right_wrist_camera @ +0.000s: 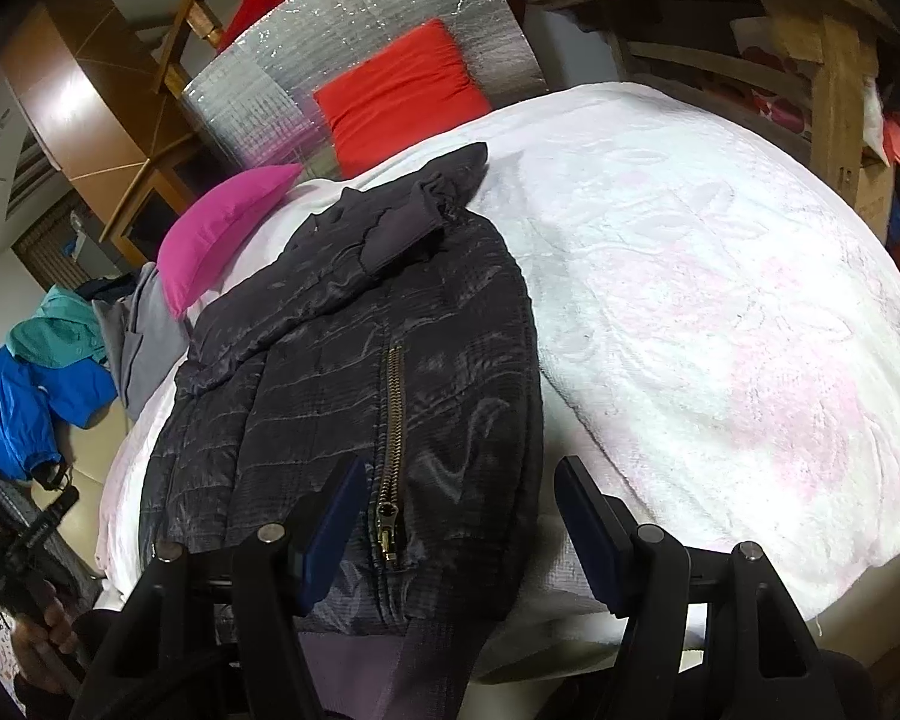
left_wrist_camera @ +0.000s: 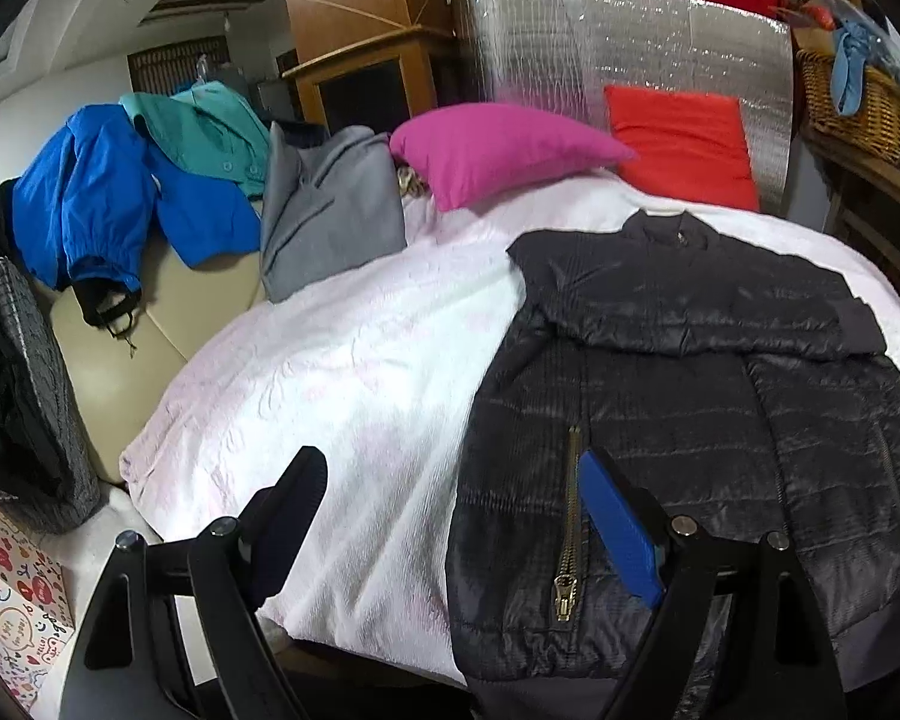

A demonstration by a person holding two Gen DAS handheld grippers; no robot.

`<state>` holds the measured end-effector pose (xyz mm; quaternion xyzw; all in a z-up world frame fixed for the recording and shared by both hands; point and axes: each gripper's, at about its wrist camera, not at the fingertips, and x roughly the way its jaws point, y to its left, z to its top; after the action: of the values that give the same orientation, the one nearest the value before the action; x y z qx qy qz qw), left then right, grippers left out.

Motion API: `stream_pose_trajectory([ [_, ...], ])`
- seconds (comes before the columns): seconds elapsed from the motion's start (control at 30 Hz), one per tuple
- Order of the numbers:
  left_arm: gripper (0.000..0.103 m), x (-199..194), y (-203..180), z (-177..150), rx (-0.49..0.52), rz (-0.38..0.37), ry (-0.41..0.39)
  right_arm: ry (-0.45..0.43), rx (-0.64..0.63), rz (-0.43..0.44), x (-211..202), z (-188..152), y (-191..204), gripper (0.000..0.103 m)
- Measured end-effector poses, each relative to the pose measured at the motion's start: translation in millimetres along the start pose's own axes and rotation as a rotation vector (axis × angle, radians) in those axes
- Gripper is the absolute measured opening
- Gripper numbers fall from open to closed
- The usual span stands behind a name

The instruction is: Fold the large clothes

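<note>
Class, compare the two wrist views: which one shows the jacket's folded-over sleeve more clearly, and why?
The left wrist view: the sleeve lies across the black jacket and shows full length, cuff included. The right wrist view shows the sleeve foreshortened, bunched toward the far end of the jacket.

- The dark jacket point(left_wrist_camera: 690, 396) point(right_wrist_camera: 354, 396) is quilted cloth with a faint sheen; its zip point(left_wrist_camera: 570, 516) point(right_wrist_camera: 393, 450) looks like brass metal
- The white bedspread point(left_wrist_camera: 342, 384) point(right_wrist_camera: 720, 324) under the jacket is nubbly, matt cloth
- Behind the jacket, the silver sheet point(left_wrist_camera: 618, 54) point(right_wrist_camera: 354, 42) is shiny, crinkled foil
- Beside that sheet, the basket point(left_wrist_camera: 852, 102) is woven wicker, the cabinet point(left_wrist_camera: 354, 18) smooth wood
- The gripper pads point(left_wrist_camera: 618, 528) point(right_wrist_camera: 588, 534) are matt blue, on black plastic arms
</note>
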<state>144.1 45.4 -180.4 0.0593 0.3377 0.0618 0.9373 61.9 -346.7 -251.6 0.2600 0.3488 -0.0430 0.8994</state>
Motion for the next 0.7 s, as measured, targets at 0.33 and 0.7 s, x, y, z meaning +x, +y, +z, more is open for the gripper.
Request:
stream_pose_trajectory([
  [0.33,0.086,-22.9,-5.0,8.6,0.000,-0.022,-0.047,-0.012,0.015,0.015,-2.2,-0.1,-2.7,0.069],
  [0.7,0.086,-29.7,-8.0,9.9,0.004,-0.026,-0.059,-0.019,0.017,0.026,-4.2,-0.2,-4.3,0.069],
])
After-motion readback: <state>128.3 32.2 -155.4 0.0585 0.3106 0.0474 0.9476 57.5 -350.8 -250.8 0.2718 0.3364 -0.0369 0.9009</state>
